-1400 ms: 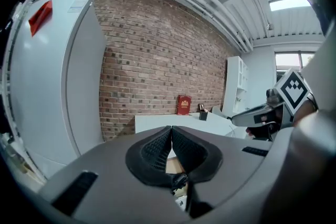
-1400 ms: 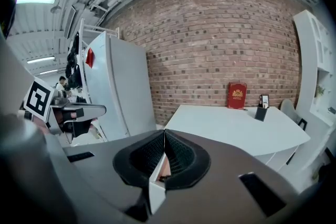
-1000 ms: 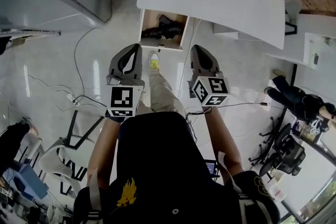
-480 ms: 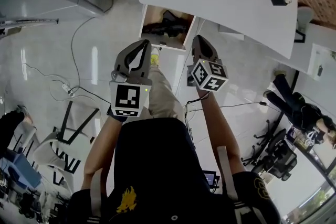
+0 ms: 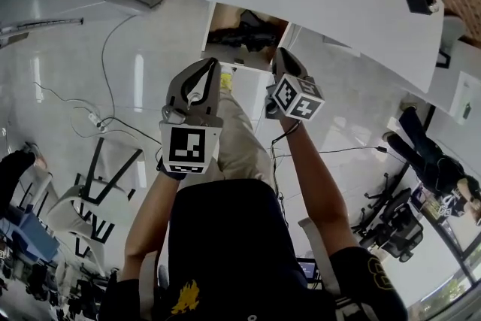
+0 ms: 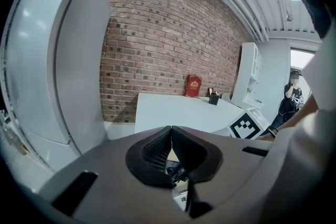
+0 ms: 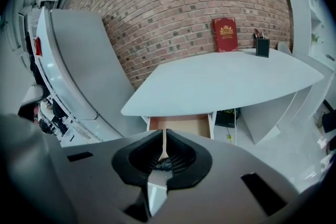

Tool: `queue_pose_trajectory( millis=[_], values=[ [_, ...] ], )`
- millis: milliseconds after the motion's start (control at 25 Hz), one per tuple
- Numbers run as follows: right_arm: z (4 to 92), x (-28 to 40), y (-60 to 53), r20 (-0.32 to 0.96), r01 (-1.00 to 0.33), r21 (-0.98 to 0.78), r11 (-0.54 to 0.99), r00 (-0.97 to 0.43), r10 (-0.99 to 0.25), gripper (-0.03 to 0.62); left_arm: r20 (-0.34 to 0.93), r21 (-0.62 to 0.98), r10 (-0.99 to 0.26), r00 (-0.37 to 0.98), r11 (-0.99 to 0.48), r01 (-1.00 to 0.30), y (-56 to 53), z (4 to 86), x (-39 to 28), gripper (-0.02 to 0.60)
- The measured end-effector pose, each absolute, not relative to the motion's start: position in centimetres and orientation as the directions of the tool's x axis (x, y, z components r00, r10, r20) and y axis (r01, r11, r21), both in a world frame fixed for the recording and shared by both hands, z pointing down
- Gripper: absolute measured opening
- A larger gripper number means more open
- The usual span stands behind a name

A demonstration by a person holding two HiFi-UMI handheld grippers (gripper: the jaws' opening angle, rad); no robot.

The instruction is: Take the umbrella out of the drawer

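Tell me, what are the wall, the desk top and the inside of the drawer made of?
The wall is brick: reddish, rough blocks with pale mortar lines. The desk top is smooth, plain white with a dull finish, maybe painted or laminated board. The drawer is light brown inside, probably wood or wood board.

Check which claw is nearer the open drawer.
Right. The right claw sits at the front right corner of the drawer; the left claw hangs just short of its front left corner.
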State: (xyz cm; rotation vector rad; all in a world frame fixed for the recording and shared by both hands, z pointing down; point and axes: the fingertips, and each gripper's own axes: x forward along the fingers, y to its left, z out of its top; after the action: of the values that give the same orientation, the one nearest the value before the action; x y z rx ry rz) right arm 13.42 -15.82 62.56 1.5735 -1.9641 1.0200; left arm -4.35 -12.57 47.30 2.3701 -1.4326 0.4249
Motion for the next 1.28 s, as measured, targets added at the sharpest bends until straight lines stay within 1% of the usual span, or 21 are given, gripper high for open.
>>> queue_pose_trajectory(
  millis=[200, 440, 640, 840, 960, 1160, 1280],
  values=[
    [69.3, 13.9, -16.4, 0.761, -0.954, -0.293, 0.059, -0.27, -0.589, 0.072, 0.445, 0.145, -0.783, 0.434, -0.415, -0.898, -14.1, 51.8, -3.1, 0.018],
    [76.4, 14.4, -16.4, 0.81, -0.956, -0.294, 0.001, -0.25, -0.53, 0.112, 0.463, 0.146, -0.768, 0.442, -0.426, -0.893, -15.6, 56.3, -2.0, 0.018],
    [85.5, 16.0, -15.5, 0.85, -0.953, -0.302, -0.034, -0.253, -0.462, 0.114, 0.484, 0.137, -0.763, 0.429, -0.419, -0.898, -16.1, 62.6, -0.6, 0.018],
    [88.1, 16.1, -15.3, 0.867, -0.952, -0.302, -0.047, -0.254, -0.429, 0.135, 0.497, 0.121, -0.758, 0.422, -0.421, -0.899, -16.6, 63.6, -0.7, 0.018],
    [88.8, 15.7, -15.5, 0.866, -0.941, -0.33, -0.073, -0.271, -0.42, 0.17, 0.499, 0.121, -0.762, 0.413, -0.411, -0.904, -17.1, 64.0, -0.7, 0.018],
    [89.0, 14.3, -15.6, 0.857, -0.916, -0.387, -0.107, -0.315, -0.407, 0.275, 0.505, 0.137, -0.769, 0.392, -0.377, -0.916, -17.3, 63.7, -1.2, 0.018],
    [88.9, 13.9, -15.9, 0.854, -0.91, -0.402, -0.106, -0.331, -0.401, 0.323, 0.506, 0.135, -0.769, 0.39, -0.376, -0.917, -17.0, 63.4, -1.3, 0.018]
  ],
)
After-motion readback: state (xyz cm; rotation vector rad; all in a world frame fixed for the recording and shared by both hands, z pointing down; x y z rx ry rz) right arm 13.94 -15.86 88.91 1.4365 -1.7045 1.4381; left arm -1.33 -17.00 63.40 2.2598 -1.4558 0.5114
